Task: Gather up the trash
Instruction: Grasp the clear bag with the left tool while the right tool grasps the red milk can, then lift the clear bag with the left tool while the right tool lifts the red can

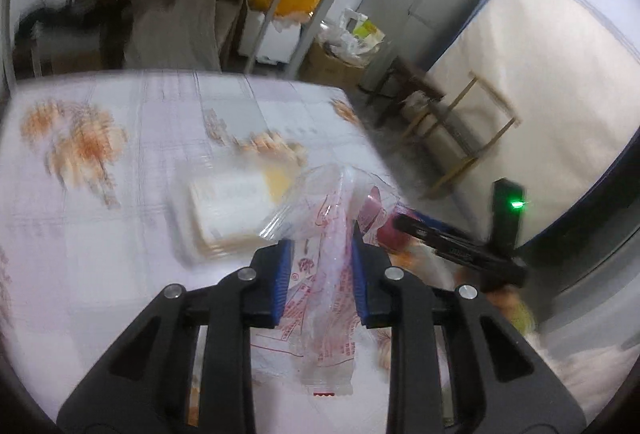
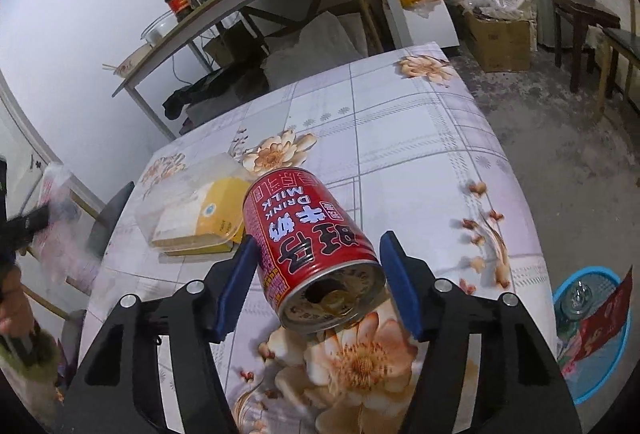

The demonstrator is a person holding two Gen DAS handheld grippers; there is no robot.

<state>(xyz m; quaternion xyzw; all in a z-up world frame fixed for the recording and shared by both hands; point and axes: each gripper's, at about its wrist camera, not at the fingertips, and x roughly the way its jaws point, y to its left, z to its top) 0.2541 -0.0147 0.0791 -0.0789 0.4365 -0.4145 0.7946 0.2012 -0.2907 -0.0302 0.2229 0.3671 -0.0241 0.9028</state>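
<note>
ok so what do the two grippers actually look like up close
Both match: the left gripper and right gripper have matte black plastic linkage arms with triangular cutouts, round silver pivot pins and ribbed blue pads on the fingers. No cables or sleeves show. A black unit with a green light sits on the right one.

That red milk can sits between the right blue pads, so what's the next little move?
Probably squeeze shut: the right hand-held gripper straddles the red cylindrical metal milk-drink can, the right pad apart from it. Then carry it toward the blue plastic basket.
</note>
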